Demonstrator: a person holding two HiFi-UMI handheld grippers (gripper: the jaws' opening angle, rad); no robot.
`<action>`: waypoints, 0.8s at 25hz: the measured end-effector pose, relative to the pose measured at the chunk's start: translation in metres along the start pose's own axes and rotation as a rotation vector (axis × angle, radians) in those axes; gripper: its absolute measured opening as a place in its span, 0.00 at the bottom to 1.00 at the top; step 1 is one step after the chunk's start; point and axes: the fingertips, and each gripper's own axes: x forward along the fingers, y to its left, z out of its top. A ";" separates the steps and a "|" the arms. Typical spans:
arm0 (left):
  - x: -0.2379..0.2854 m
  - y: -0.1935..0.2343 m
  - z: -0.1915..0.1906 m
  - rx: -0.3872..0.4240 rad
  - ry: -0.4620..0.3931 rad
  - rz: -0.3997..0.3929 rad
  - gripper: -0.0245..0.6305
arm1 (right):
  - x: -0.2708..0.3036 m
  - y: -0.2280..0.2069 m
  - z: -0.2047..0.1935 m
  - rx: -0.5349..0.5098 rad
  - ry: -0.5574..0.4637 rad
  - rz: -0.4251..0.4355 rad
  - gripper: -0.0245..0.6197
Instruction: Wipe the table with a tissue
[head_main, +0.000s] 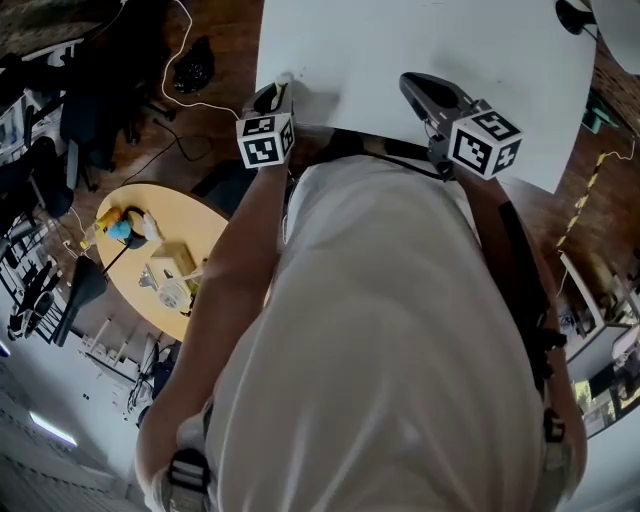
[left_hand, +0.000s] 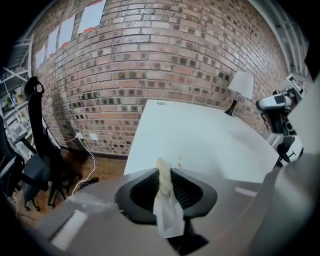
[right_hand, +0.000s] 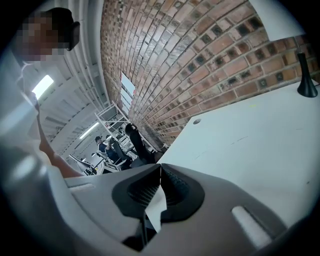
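White tissue (left_hand: 169, 212), twisted, yellow-stained at tip, pinched in left gripper (left_hand: 164, 174) by table (left_hand: 200, 135); right gripper (right_hand: 160, 171) closed, empty.

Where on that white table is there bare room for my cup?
Nearly the whole white table is bare, out to the lamp at its far corner. Only the near edge is crowded: the left hand-held gripper pinching the tissue, and the right hand-held gripper beside it.
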 end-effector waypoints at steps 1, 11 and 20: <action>0.001 -0.002 0.000 0.000 0.001 -0.010 0.16 | 0.000 0.000 -0.001 0.001 -0.001 -0.002 0.05; 0.014 -0.023 0.005 0.001 0.007 -0.067 0.15 | -0.004 -0.005 -0.001 0.017 -0.011 -0.017 0.05; 0.025 -0.029 0.016 0.045 0.001 -0.060 0.15 | -0.008 -0.011 0.002 0.034 -0.025 -0.037 0.05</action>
